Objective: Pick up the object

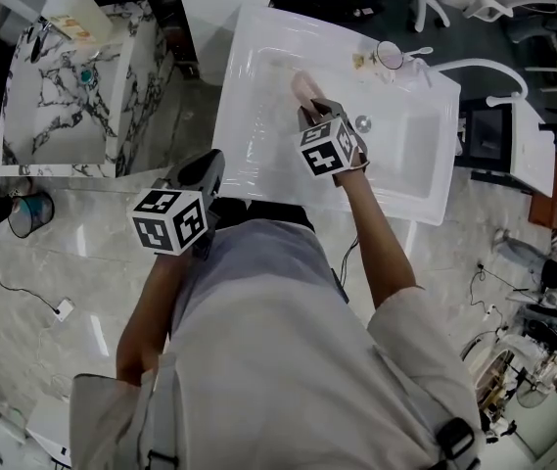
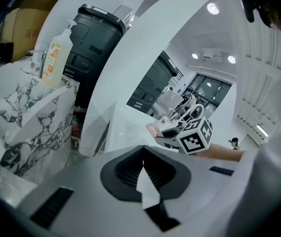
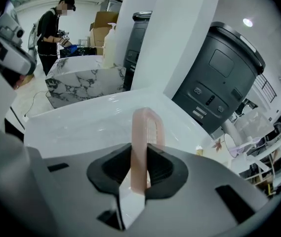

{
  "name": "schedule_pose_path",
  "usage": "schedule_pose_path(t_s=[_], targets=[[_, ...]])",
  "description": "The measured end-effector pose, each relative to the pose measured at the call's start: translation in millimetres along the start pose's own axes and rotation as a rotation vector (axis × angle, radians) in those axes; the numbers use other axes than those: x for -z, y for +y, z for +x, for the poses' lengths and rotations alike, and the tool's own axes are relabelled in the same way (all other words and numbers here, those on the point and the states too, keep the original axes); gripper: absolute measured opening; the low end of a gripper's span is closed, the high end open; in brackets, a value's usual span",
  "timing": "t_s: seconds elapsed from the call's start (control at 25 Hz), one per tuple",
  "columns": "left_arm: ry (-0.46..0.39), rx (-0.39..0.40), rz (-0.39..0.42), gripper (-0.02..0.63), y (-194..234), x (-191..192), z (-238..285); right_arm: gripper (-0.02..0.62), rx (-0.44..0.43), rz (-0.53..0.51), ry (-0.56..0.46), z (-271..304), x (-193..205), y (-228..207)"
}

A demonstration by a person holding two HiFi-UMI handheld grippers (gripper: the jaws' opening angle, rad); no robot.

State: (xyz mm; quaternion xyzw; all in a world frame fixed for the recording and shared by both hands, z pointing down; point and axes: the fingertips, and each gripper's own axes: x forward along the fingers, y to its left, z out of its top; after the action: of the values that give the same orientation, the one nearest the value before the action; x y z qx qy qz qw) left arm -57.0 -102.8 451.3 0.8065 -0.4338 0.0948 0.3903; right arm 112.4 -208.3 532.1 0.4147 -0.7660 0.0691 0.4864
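A flat pink object with a ribbed face (image 1: 302, 88) stands upright between the jaws of my right gripper (image 1: 310, 108), which is shut on it above the white sink basin (image 1: 249, 37). In the right gripper view the pink object (image 3: 141, 147) rises out of the pads, with the gripper (image 3: 141, 174) clamped on its lower part. My left gripper (image 1: 209, 167) hangs by the sink's front left edge, near the person's body. Its jaws (image 2: 142, 163) are shut with nothing between them. The left gripper view also catches the pink object (image 2: 155, 130) further off.
The sink has a drain (image 1: 363, 122) right of the right gripper and small items with a round glass piece (image 1: 389, 55) on its back rim. A marble-patterned basin (image 1: 63, 106) with a soap bottle (image 1: 72, 13) stands to the left. A black bin (image 3: 224, 73) and a person (image 3: 51, 28) are beyond.
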Motion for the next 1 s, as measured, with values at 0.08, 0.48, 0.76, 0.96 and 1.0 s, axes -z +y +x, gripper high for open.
schedule_pose_path(t_s=[0.08,0.48,0.76,0.96,1.0], targets=[[0.001,-0.002,0.005,0.002,1.6,-0.3,-0.3,0.084,0.018,-0.031,-0.007,-5.1,0.5,4.0],[0.005,0.017,0.024,0.002,-3.4,-2.8,3.1,0.084,-0.053,0.183,-0.063,-32.5,4.8,19.4],[0.001,0.024,0.021,0.002,-6.0,-5.9,5.6,0.084,-0.063,0.302,-0.103,-54.5,7.1,19.0],[-0.023,0.02,0.01,0.002,-4.6,-11.7,6.9,0.084,-0.058,0.376,-0.112,-65.6,16.8,20.1],[-0.029,0.02,0.01,0.002,-4.5,-14.0,6.7,0.084,-0.057,0.393,-0.115,-67.7,18.3,20.0]])
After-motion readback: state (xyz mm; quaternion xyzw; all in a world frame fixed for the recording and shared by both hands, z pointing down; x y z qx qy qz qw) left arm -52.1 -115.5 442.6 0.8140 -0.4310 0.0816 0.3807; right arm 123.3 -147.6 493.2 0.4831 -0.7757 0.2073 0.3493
